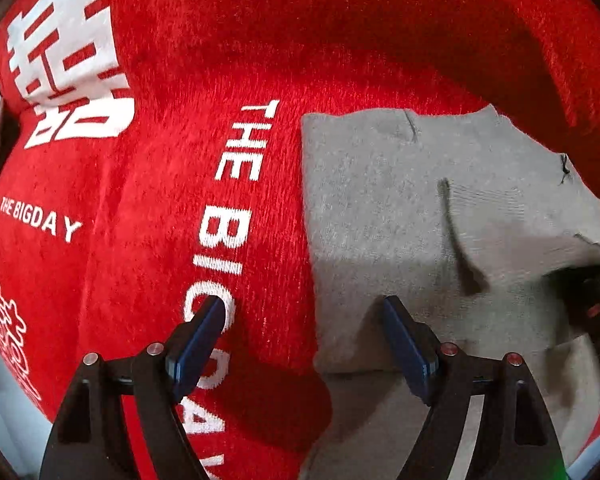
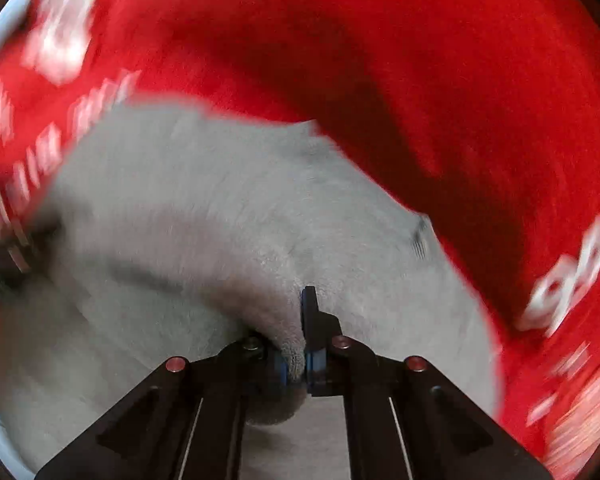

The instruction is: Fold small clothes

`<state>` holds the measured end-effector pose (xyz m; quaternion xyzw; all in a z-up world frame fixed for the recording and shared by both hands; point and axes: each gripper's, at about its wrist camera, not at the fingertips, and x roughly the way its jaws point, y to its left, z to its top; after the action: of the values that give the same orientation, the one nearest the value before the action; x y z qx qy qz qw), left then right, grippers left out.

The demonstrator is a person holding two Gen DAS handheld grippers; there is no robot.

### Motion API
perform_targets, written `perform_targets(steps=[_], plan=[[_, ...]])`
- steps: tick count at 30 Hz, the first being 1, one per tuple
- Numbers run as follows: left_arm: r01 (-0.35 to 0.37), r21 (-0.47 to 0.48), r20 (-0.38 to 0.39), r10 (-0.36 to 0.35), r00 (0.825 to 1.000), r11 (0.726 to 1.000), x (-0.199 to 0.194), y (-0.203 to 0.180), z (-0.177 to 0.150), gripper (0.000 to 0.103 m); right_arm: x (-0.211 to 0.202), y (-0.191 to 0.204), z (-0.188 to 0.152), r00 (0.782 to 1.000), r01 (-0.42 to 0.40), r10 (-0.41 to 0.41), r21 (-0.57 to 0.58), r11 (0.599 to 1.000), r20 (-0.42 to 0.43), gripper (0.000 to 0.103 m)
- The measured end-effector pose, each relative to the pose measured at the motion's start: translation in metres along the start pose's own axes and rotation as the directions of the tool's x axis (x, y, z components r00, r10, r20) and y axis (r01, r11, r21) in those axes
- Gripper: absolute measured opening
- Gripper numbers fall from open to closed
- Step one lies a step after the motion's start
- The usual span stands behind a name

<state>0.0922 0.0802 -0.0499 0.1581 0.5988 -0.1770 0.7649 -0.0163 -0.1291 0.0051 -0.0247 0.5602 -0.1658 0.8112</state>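
Right hand-held gripper (image 2: 300, 344), apparently around grey garment (image 2: 204, 200)

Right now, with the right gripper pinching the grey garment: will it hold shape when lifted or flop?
Likely flops: the grey garment bunches into a soft ridge at the right gripper. Probably light, since a thin pinch raises that fold. Its fuzzy knit on the plush red blanket suggests drag rather than sliding.

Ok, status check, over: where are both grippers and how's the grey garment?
Left gripper open, hovering at grey garment edge. Right gripper shut on a pinched fold of the garment. Garment lies on red blanket. Nothing in the way.
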Motion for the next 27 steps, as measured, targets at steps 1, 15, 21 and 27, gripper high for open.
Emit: perform_targets(steps=[1, 15, 21, 27], plan=[[-0.001, 0.003, 0.005, 0.001, 1.000, 1.000, 0.001, -0.001, 0.000, 0.081, -0.007, -0.022, -0.003, 0.997, -0.071, 0.069, 0.120, 0.990, 0.025, 0.006], [-0.069, 0.108, 0.004, 0.068, 0.998, 0.992, 0.005, -0.027, 0.006, 0.091, 0.025, -0.198, -0.192, 0.834, -0.402, 0.390, 0.914, -0.057, 0.391, 0.031], [-0.017, 0.073, -0.009, 0.018, 1.000, 0.997, -0.006, -0.014, 0.029, 0.091, 0.013, -0.176, -0.175, 0.774, -0.451, 0.510, 0.892, 0.027, 0.376, 0.053], [0.105, 0.003, -0.074, -0.105, 0.992, 0.994, 0.013, 0.017, 0.078, 0.091, 0.016, -0.046, -0.124, 0.627, -0.561, 0.669, 0.827, 0.033, 0.399, 0.055]])
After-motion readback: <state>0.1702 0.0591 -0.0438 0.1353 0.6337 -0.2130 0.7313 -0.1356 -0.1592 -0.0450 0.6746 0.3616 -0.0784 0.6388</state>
